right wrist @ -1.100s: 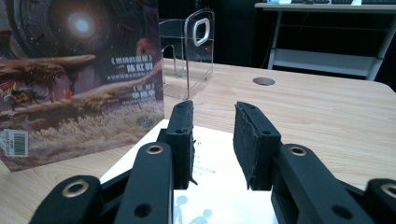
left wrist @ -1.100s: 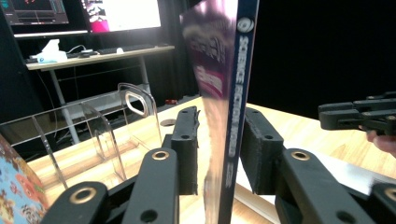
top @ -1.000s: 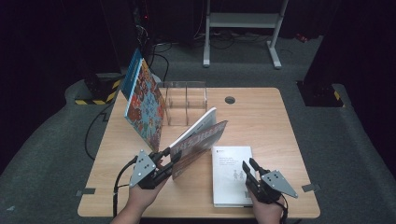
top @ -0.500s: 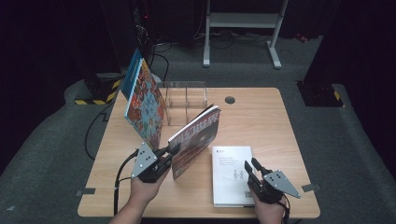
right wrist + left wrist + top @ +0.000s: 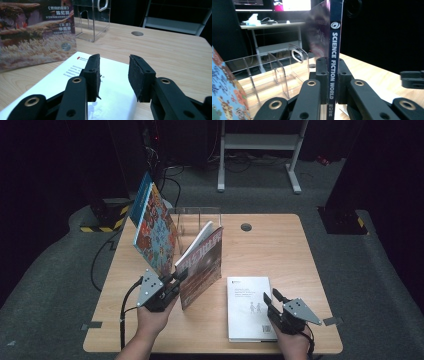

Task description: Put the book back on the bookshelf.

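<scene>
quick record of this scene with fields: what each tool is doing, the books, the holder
left tool: shut on the spine of the science fiction magazine, holding it upright on its edge on the table
right tool: open, nothing between the pads, above the white book; jaws have just been opening
white book: flat on the table
colourful book: upright at the left, leaning
clear divider rack: behind the magazine, slots look empty
</scene>
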Motion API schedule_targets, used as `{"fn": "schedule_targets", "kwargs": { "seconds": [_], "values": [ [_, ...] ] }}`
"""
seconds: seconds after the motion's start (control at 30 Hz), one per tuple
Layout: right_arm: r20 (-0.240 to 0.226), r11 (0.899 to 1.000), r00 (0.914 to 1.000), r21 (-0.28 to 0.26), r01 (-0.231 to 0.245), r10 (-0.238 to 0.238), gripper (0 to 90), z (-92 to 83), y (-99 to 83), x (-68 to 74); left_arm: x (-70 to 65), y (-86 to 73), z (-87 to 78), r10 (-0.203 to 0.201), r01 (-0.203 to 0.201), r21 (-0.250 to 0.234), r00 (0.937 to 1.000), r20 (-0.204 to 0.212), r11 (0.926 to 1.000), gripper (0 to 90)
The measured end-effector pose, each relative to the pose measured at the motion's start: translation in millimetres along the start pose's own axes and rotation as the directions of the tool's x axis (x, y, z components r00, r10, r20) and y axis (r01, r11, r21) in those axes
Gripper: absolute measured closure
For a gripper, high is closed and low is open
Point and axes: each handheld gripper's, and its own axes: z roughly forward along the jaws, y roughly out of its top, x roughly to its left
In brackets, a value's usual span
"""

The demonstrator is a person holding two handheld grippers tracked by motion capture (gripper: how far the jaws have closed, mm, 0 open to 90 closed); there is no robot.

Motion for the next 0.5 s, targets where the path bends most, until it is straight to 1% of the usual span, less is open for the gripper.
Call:
{"fn": "schedule_targets", "kwargs": {
  "seconds": [0.07,0.13,0.23,0.27,0.33,0.43,0.5],
  "values": [
    [0.007,1.0,0.9998,-0.003,-0.016,0.016,59.2,-2.1,-1.5,-4.4,2.9,2.2,0.9,-0.01,0.01,-0.002,0.9999,-0.01,0.9999,83.9],
    [0.016,0.999,0.9991,-0.006,-0.039,0.039,55.4,-2.9,-4.0,-6.3,3.5,5.1,2.0,-0.003,0.003,0.004,0.9998,-0.021,1.0,83.9],
    [0.011,0.999,0.9994,0.001,-0.033,0.033,54.6,-2.1,-6.4,-5.8,3.7,10.7,2.8,0.023,-0.023,0.012,0.9991,-0.036,0.9997,84.0],
    [0.01,0.999,0.9994,0.002,-0.033,0.033,54.6,-2.2,-6.8,-5.8,3.6,12.4,3.3,0.024,-0.023,0.01,0.9988,-0.042,0.9997,84.1],
    [0.008,0.999,0.9991,0.004,-0.042,0.042,54.3,-1.6,-7.9,-6.2,4.7,15.0,3.7,0.037,-0.036,0.017,0.998,-0.051,0.9992,84.1],
    [0.007,0.999,0.9993,0.016,-0.037,0.037,54.1,-1.2,-9.2,-5.8,6.2,16.1,5.9,0.031,-0.03,0.012,0.9974,-0.064,0.9995,84.1],
    [0.003,0.999,0.9992,0.016,-0.04,0.04,53.7,-1.8,-9.5,-6.3,7.1,16.1,7.1,0.035,-0.034,0.012,0.997,-0.07,0.9994,84.2]
  ]
}}
